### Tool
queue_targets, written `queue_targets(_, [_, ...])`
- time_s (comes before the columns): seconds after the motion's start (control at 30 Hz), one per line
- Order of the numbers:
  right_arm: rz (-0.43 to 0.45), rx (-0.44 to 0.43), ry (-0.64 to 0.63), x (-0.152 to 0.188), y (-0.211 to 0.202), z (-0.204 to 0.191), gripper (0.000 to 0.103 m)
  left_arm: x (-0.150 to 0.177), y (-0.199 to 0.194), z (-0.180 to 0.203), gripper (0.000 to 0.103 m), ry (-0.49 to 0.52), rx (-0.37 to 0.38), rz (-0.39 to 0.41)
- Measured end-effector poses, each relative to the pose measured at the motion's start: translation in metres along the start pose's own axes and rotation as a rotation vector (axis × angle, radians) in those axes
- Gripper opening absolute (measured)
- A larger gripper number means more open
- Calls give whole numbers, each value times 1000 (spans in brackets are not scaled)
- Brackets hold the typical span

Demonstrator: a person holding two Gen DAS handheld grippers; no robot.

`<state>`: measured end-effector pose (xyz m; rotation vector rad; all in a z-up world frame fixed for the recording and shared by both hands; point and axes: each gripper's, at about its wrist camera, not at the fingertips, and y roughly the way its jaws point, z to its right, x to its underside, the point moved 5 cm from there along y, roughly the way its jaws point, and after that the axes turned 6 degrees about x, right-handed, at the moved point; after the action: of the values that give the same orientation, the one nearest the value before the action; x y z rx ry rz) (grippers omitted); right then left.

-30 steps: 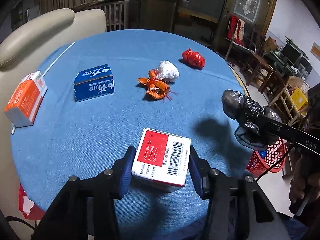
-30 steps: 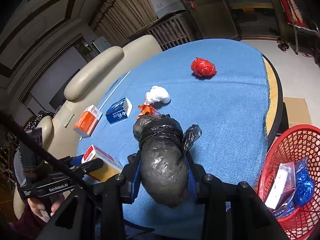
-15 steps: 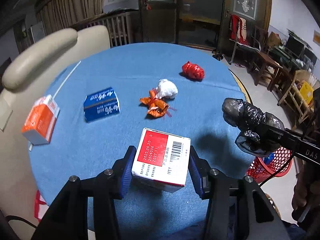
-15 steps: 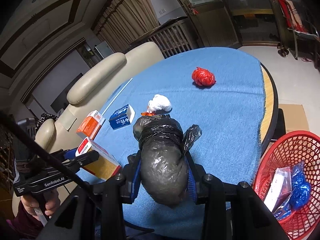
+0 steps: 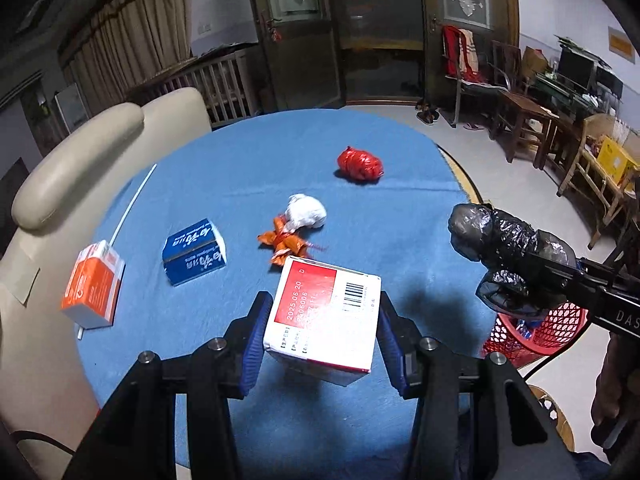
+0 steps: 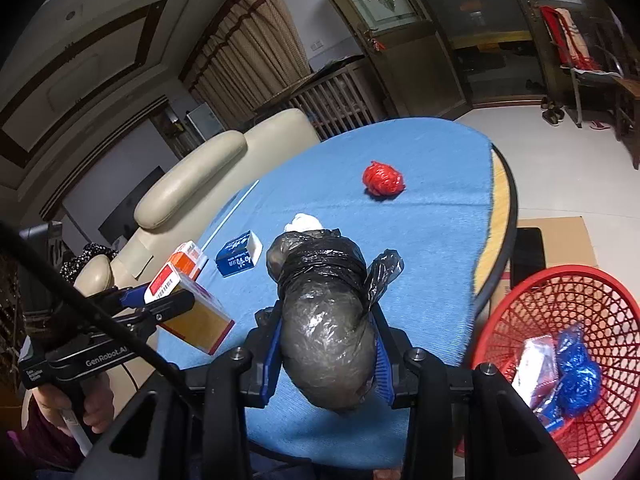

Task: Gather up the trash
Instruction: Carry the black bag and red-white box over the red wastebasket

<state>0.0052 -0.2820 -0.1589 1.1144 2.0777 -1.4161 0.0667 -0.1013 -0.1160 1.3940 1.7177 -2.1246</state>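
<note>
Room: a dim interior with tan curtains [image 5: 120,44], dark wood-framed glass doors [image 5: 304,20] and pale floor tiles; wooden chairs [image 5: 524,120] and cluttered furniture line the right wall.

Cream sofa [image 5: 76,168]: padded, set against the far-left edge of the table.

Round table [image 6: 498,200]: a blue cloth [image 5: 248,168] covers most of its top; a bare wooden strip shows along the right rim.

Red mesh basket [image 6: 592,292]: on the floor beside the table's right edge, holding blue and white wrappers.

Black plastic bag bundle [image 6: 328,344]: pinched between the blue pads of the right gripper [image 6: 326,356], lifted clear above the cloth near the table's right side, not over the basket.

Red-and-white carton [image 5: 324,320]: clamped at its two sides by the left gripper [image 5: 322,340], raised off the cloth, barcode face up.

Left on the cloth, well apart from both tools:
- orange-and-white box [image 5: 94,288], near the sofa-side edge;
- blue box [image 5: 194,250], just right of it;
- red crumpled bag [image 5: 360,164], far side;
- white wad [image 5: 306,212], touching an orange wrapper [image 5: 286,240] at mid-table;
- thin white stick [image 5: 132,204], along the left edge.
</note>
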Motion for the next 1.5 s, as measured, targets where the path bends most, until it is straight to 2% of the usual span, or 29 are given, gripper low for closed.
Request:
queue_targets(0.5, [46, 33, 60, -1, -30, 34, 41, -17, 9, 45, 52, 74, 28, -10])
queue_targets(0.73, [54, 43, 102, 3, -37, 53, 41, -21, 14, 68, 52, 97, 76, -29])
queue_targets(0.97, [82, 59, 147, 3, -51, 74, 41, -34, 15, 103, 52, 147, 136, -14])
queue_targets(1.5, [162, 119, 256, 1, -94, 132, 41, -61, 28, 163, 52, 232, 209, -13])
